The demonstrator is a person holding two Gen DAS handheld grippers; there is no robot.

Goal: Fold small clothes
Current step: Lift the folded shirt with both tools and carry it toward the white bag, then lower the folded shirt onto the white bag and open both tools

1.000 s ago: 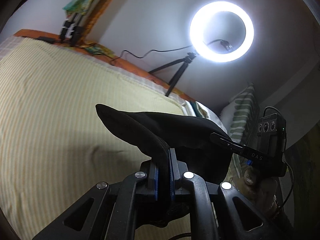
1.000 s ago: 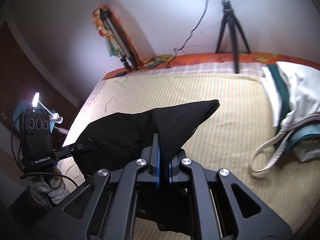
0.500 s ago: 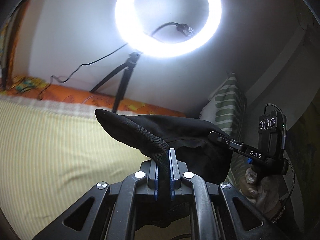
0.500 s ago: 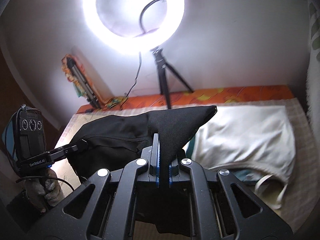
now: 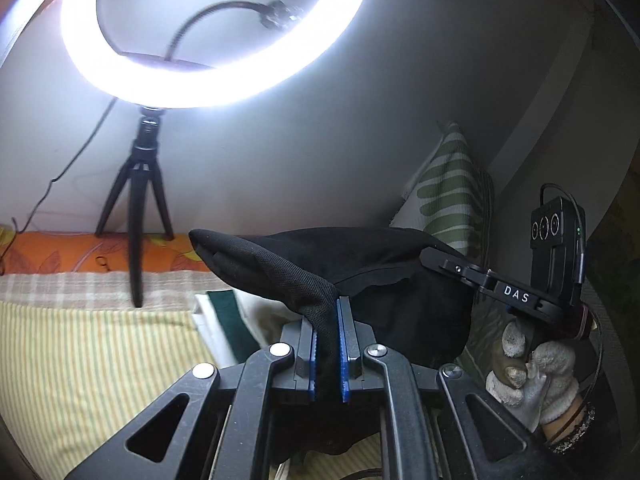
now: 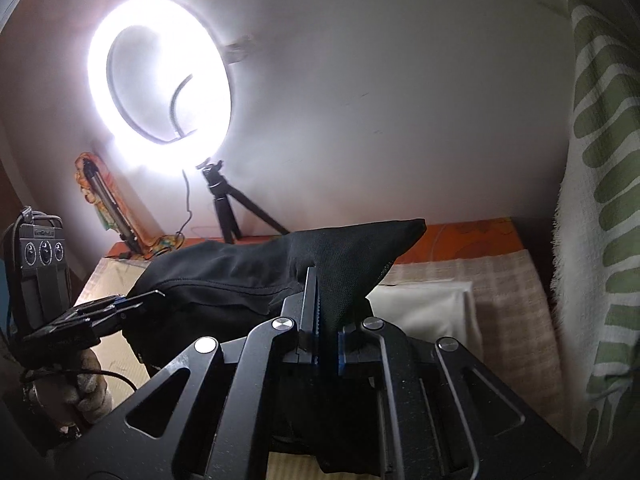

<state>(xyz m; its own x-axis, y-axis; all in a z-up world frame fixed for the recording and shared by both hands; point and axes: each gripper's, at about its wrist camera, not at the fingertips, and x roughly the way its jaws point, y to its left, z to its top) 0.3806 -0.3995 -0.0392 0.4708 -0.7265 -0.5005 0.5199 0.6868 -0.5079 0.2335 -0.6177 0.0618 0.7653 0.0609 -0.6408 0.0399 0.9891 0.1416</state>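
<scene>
A black garment [image 5: 360, 268] hangs in the air between my two grippers, above the bed. My left gripper [image 5: 327, 344] is shut on one edge of it, with a black mesh corner sticking up over the fingers. My right gripper [image 6: 326, 320] is shut on the other edge [image 6: 352, 256]. In the left wrist view the right gripper [image 5: 432, 258] pinches the cloth at the right. In the right wrist view the left gripper [image 6: 156, 294] pinches it at the left. The lower part of the garment droops behind the fingers.
A lit ring light [image 5: 216, 48] on a small black tripod [image 5: 138, 216] stands at the bed's far edge. A yellow striped sheet [image 5: 80, 360] covers the bed. Folded white and green clothes [image 6: 424, 312] lie below. A green-patterned pillow [image 6: 600, 200] stands at the right.
Both grippers have swung the black garment to the right and tilted upward. The views now face the wall, ring light and pillow. The grip on the cloth is unchanged.
</scene>
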